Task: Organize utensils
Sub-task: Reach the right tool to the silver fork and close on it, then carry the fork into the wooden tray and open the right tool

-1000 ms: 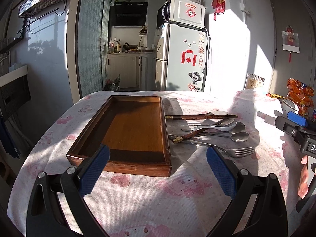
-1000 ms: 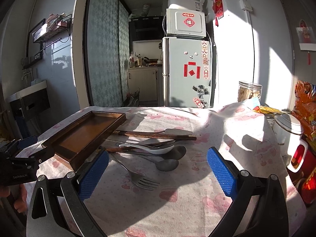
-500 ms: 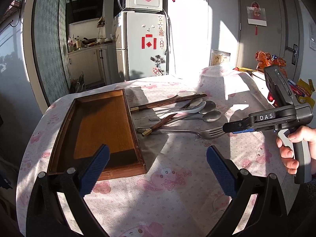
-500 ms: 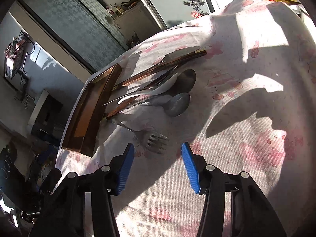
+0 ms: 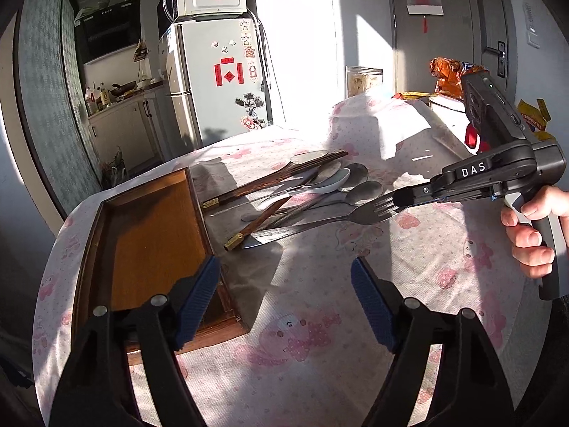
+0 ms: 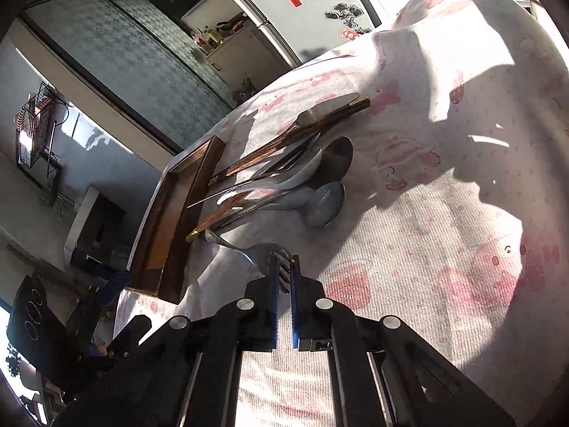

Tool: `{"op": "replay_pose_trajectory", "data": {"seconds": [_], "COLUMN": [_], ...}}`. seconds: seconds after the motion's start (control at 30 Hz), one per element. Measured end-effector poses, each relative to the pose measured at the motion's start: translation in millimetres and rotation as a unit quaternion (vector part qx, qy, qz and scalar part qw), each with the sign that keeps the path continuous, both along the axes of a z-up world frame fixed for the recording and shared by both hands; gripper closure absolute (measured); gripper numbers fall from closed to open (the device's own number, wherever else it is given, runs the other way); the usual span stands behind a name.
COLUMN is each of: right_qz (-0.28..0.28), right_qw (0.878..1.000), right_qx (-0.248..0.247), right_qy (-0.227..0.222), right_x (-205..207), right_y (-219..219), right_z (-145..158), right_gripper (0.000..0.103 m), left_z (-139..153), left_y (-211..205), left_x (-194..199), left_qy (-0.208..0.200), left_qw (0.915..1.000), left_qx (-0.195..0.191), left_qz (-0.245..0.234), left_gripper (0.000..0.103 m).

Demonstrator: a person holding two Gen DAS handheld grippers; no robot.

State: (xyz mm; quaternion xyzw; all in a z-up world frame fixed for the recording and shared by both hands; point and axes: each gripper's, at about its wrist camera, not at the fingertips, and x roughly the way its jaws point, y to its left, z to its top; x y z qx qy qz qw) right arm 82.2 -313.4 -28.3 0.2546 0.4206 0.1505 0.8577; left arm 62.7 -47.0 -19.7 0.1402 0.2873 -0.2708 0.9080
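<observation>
A wooden tray [image 5: 149, 227] lies empty on the left of the pink-patterned tablecloth. To its right is a pile of utensils: dark chopsticks [image 5: 274, 185], a white spoon [image 5: 320, 186], metal spoons [image 5: 366, 190] and a metal fork [image 5: 341, 219]. My right gripper [image 5: 402, 199] comes in from the right and is shut on the fork's tines. In the right wrist view the tines [image 6: 282, 274] sit between its blue pads, and the fork's handle runs toward the tray [image 6: 170, 213]. My left gripper [image 5: 284, 295] hovers near the tray's front right corner, its jaws closing with nothing between them.
A white pot [image 5: 448, 106], orange snack bags [image 5: 448, 71] and a jar [image 5: 362, 80] stand at the table's far right. A person's hand [image 5: 530, 227] holds the right gripper's handle. A fridge [image 5: 213, 82] stands beyond the far edge.
The right gripper rolled, came down to the fork and closed on its tines. The left gripper swung right toward the utensils and its jaws narrowed a little.
</observation>
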Motion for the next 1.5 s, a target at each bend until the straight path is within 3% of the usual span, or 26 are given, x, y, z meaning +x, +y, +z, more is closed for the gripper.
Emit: {"op": "replay_pose_trajectory", "data": {"seconds": [0.17, 0.43, 0.47, 0.5, 0.6, 0.8, 0.93, 1.03, 1.23, 1.33, 1.5], "right_qz": [0.039, 0.077, 0.078, 0.079, 0.082, 0.114, 0.158, 0.194, 0.245, 0.262, 0.269], "right_qw": [0.998, 0.994, 0.994, 0.993, 0.993, 0.989, 0.981, 0.975, 0.968, 0.964, 0.963], "right_qx": [-0.027, -0.056, -0.057, -0.058, -0.053, -0.044, -0.044, -0.035, -0.027, -0.028, -0.007], "right_qy": [-0.034, -0.056, -0.060, -0.063, -0.071, -0.087, -0.105, -0.099, -0.049, -0.026, 0.011], "right_x": [-25.9, -54.3, -55.8, -57.3, -54.1, -13.4, 35.1, 78.2, 154.1, 178.9, 213.1], "right_y": [-15.0, -20.8, -21.5, -22.1, -22.0, 5.0, 51.5, 91.9, 162.1, 184.3, 196.3], "right_z": [38.5, 70.2, 73.0, 75.3, 83.1, 116.8, 145.7, 150.1, 114.9, 94.4, 65.0], "right_gripper": [0.101, 0.100, 0.100, 0.100, 0.100, 0.100, 0.100, 0.100, 0.100, 0.100, 0.101], "left_z": [1.6, -18.9, -20.6, -21.4, -16.6, 12.4, 40.6, 49.2, 20.9, 3.8, -7.9], "left_y": [-31.8, -100.4, -105.6, -108.6, -109.0, -82.2, -40.1, -4.0, 55.8, 75.8, 95.7], "left_x": [2.8, 0.2, -1.8, -2.1, 3.2, 18.2, 46.7, 70.9, 116.4, 132.0, 139.5], "left_qy": [-0.006, -0.019, -0.017, -0.011, 0.032, 0.024, 0.020, 0.022, 0.069, 0.106, 0.128], "left_qw": [0.9962, 0.9836, 0.9828, 0.9827, 0.9844, 0.9921, 0.9976, 0.9991, 0.9928, 0.9885, 0.9850], "left_qx": [0.035, 0.108, 0.110, 0.107, 0.067, 0.043, 0.034, 0.036, 0.048, 0.036, 0.017], "left_qz": [-0.080, -0.143, -0.147, -0.151, -0.159, -0.116, -0.057, 0.000, 0.085, 0.102, 0.114], "left_gripper": [0.016, 0.018, 0.032, 0.053, 0.085, 0.087, 0.087, 0.087, 0.088, 0.088, 0.088]}}
